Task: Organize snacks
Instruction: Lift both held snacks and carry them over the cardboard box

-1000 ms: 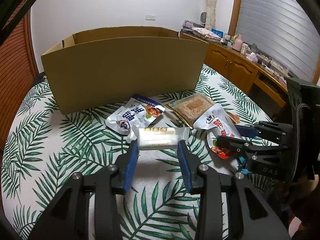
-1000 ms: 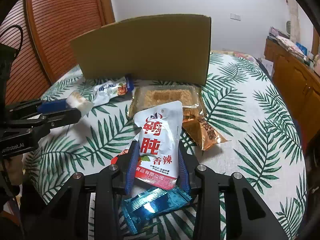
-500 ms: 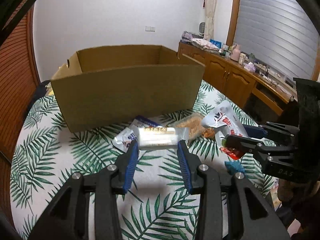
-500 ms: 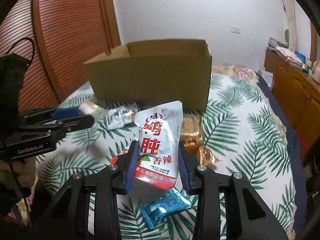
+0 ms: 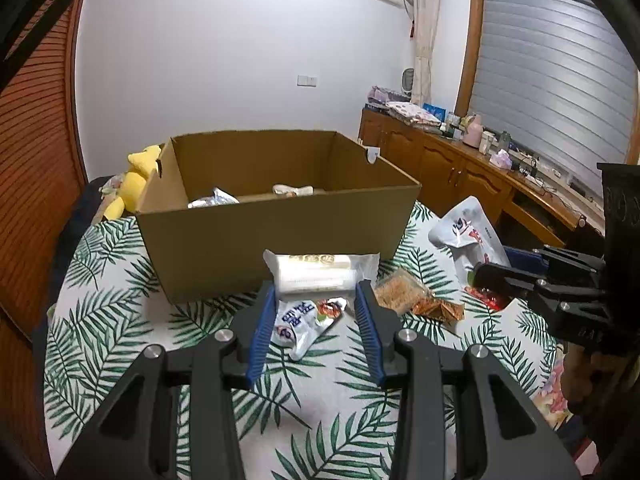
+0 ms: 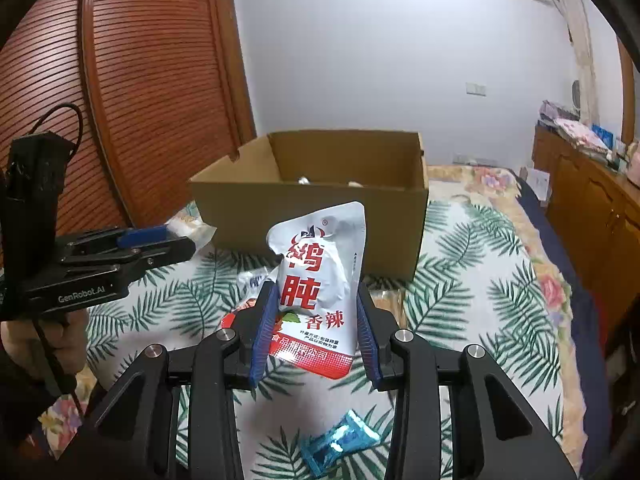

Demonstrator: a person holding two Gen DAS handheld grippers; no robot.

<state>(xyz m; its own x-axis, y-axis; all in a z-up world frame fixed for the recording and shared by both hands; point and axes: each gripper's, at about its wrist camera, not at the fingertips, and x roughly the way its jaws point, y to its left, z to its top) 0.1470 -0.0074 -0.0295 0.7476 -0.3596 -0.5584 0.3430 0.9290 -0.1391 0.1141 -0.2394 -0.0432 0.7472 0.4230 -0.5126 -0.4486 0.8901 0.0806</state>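
Done: a few packets, hard to identify, lying inside cardboard box (image 5: 276, 236) | Now: left gripper (image 5: 316, 312) jaws clamping white wrapped bar (image 5: 320, 272), right gripper (image 6: 316, 320) jaws clamping white-red pouch (image 6: 320, 276), both raised before box | Left: blue candy (image 6: 340, 442), blue-white packet (image 5: 304, 320), crumb pack (image 5: 400, 292) lying on bed (image 5: 120, 320).

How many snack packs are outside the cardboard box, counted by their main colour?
White: 3, the wrapped bar, the red-lettered pouch, the blue-printed packet
Clear: 1, the cracker pack
Orange: 1, the foil packet
Blue: 1, the small wrapper
Total: 6
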